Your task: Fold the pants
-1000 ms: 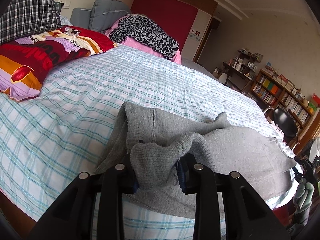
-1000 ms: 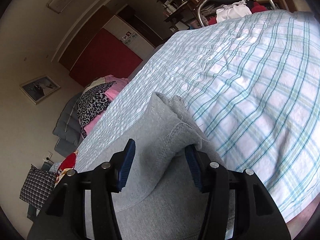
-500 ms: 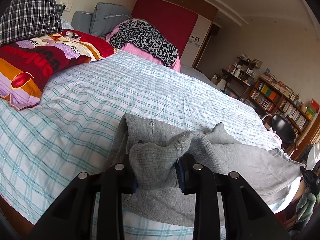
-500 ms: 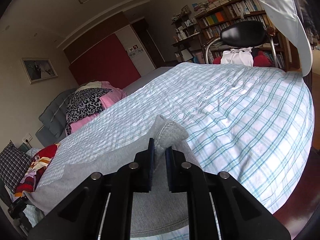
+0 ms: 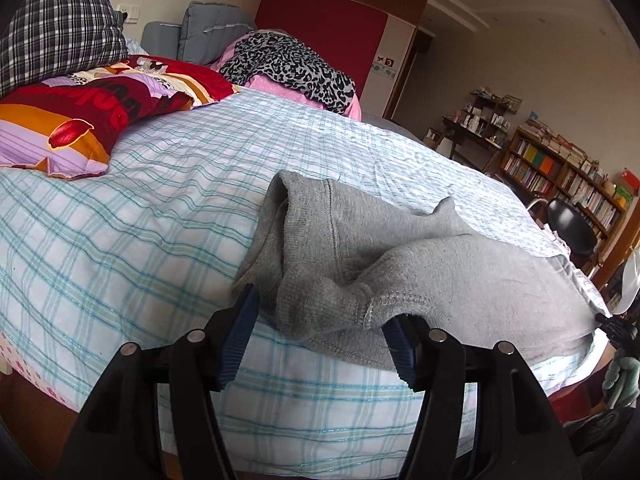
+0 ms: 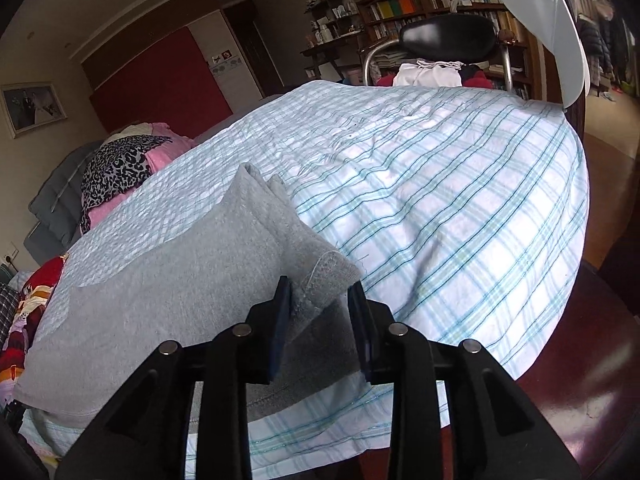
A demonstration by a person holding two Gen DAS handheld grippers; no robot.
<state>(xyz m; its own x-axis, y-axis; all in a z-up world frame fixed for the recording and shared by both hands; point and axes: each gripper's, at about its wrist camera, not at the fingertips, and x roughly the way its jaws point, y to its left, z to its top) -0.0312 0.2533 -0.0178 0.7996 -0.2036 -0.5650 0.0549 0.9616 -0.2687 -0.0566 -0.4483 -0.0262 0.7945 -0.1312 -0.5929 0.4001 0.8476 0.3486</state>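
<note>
While both grippers are letting go, the grey sweatpants [image 5: 420, 264] lie folded lengthwise along the near edge of the bed [image 5: 160, 208], on the blue-checked sheet. The left gripper [image 5: 320, 340] has its jaws opening, and they stand wide apart. The ribbed cuffs of the legs lie between the pads, but the pads do not press on them. The right gripper [image 6: 320, 320] is at the other end, where the thick hem [image 6: 324, 276] of the waist sits. Its jaws are opening too, with a small gap on each side of the cloth. On its left side the cloth may brush the pad; I cannot tell for sure.

I judge that the step in hand is to release the fabric after laying it down. To do it well, each gripper should open fully before it moves away, so that no pad drags the cloth and spoils the fold. The cuffs at the left end look bunched and one layer curls up, so they probably need smoothing. The next fold, I think, should bring the cuffs over toward the waist. For that, both layers must be taken together, and low, close to the sheet. The pants lie near the edge of the bed, so a pull toward the near side could let them slip off.
</note>
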